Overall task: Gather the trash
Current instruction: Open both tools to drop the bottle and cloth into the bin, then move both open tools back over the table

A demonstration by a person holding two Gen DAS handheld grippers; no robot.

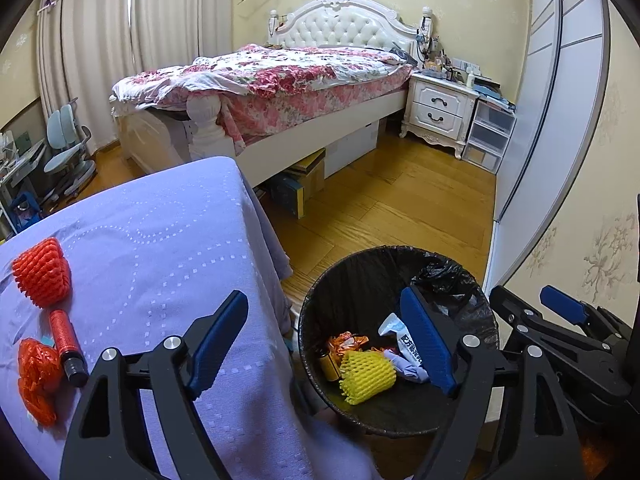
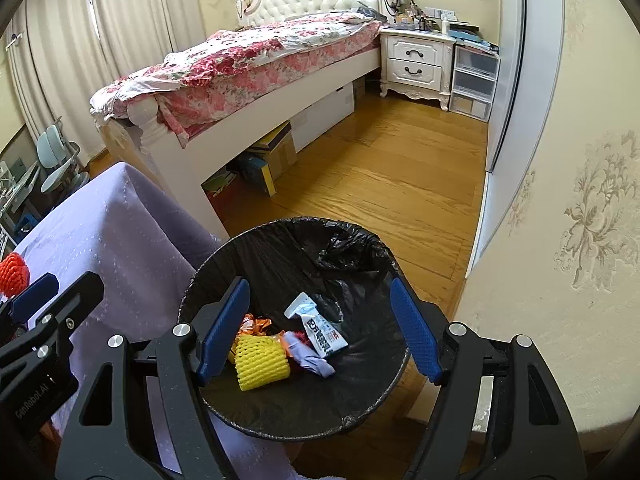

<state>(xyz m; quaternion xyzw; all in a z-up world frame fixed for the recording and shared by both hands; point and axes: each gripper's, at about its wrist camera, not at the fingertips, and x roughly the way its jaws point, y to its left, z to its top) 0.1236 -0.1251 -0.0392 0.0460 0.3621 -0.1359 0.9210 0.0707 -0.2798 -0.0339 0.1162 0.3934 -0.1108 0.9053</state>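
1. I am holding the left gripper [image 1: 324,344] over the gap between the tabletop [image 1: 160,240] and the trash bin [image 1: 316,300]; its jaws are standing wide apart with nothing between them.
2. I am holding the right gripper [image 2: 320,332] directly above the bin's mouth, its jaws likewise spread and gripping nothing; the blue pads [image 2: 414,336] are framing the bin's contents.
3. The trash bin, lined with a black bag [image 2: 348,248], is standing on the wooden floor [image 2: 380,184] just beside the lavender-covered tabletop.
4. Inside the bin I am seeing a yellow foam net [image 2: 260,362], a crumpled orange wrapper [image 2: 256,324], a white tube with blue print [image 2: 320,328] and a small lavender scrap [image 2: 312,360], all lying together at the bottom.
5. In the left wrist view, trash is still lying on the tabletop near its left side: an orange foam net [image 1: 42,276], a red cylinder with a black end [image 1: 68,344] just below it, and a crumpled orange net [image 1: 36,380] touching the cylinder's left side.
6. These three pieces are sitting well apart from the left gripper's pads.
7. Beyond the bin, a bed with a floral quilt [image 1: 280,76] and a white nightstand [image 1: 440,108] are standing against the far wall.
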